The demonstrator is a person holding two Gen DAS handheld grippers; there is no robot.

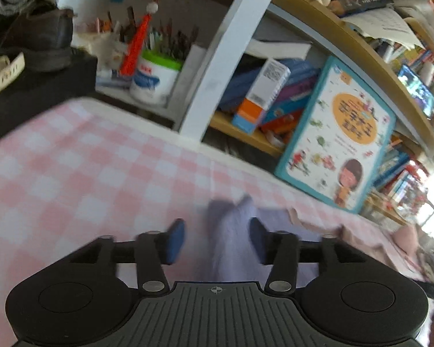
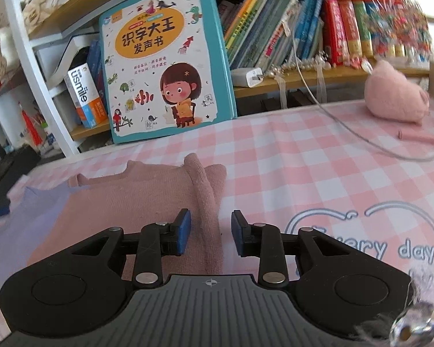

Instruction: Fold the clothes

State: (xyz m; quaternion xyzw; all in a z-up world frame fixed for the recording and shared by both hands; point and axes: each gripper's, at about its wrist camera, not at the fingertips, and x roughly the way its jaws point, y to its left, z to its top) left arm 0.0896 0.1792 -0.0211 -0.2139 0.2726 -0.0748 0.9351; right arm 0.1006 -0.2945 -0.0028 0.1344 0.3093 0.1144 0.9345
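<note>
A pink garment (image 2: 147, 199) lies on the checked desk (image 2: 303, 159), lilac cloth (image 1: 234, 231) at its left. Both grippers' fingers stand apart, gripping nothing (left gripper (image 1: 217, 238), right gripper (image 2: 210, 232)), a picture book (image 2: 165, 57) beyond.

Crowded wooden bookshelf (image 2: 303, 78) behind pink-checked tabletop (image 2: 318, 156), bright daylight at the right edge.
</note>
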